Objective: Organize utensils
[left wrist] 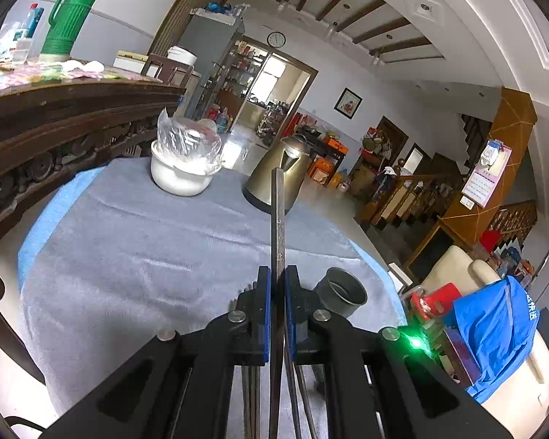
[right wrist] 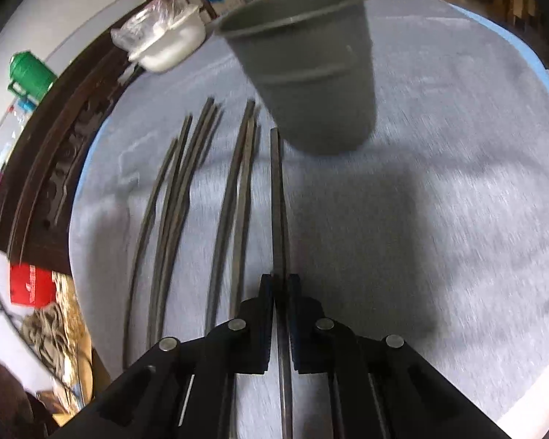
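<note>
grey cloth over a blue underlay covers the round surface (left wrist: 128,237). left hand-held gripper (left wrist: 277,292): jaws narrow, clamped on 1 dark chopstick (left wrist: 277,212) that projects forward above the cloth. right hand-held gripper (right wrist: 277,292): likewise narrow, clamped on 1 chopstick (right wrist: 277,201), pointing steeply down at the cloth. loose chopsticks (right wrist: 201,183), roughly 7, lie side by side just left of it. grey metal cup (right wrist: 311,73) stands beyond them, near the gold kettle (left wrist: 278,172) and a white bowl (left wrist: 181,175) with plastic wrap. judgement: sticks are light, stiff, thin, likely slippery; grip near the thick end. faint characters on the left stick, unreadable.
</note>
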Demonstrator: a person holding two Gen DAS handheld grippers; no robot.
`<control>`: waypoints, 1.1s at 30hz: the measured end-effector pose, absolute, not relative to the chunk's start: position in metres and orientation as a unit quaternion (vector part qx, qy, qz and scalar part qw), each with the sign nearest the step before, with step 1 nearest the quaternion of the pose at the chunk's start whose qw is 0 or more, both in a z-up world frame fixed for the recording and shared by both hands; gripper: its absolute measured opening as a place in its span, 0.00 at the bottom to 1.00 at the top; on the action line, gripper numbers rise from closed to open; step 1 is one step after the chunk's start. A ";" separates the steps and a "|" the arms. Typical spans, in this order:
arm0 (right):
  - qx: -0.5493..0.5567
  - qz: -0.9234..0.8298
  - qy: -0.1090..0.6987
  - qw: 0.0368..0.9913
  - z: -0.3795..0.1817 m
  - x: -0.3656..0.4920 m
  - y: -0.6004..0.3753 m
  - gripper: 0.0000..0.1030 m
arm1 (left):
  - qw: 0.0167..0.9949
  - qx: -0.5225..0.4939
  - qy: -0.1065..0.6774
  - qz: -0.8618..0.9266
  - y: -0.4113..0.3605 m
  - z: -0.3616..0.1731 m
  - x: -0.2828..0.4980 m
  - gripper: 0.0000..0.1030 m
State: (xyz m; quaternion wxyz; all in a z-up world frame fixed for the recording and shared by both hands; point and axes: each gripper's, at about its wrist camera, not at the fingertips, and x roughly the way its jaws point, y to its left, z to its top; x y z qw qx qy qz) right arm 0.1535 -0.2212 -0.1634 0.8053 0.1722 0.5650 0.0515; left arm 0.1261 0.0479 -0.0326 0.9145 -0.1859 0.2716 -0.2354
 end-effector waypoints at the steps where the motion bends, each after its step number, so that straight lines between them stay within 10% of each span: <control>1: 0.167 0.049 0.569 0.804 -0.163 0.151 -0.221 0.10 | 0.913 -0.187 0.275 -0.237 0.046 -0.035 0.127 0.07; 19: 0.115 0.025 0.538 0.835 -0.153 0.208 -0.219 0.06 | 0.909 -0.152 0.272 -0.275 0.023 -0.034 0.120 0.07; 33: 0.182 0.105 0.319 0.924 -0.036 0.173 -0.253 0.06 | 0.903 -0.152 0.252 -0.314 -0.005 -0.009 0.157 0.07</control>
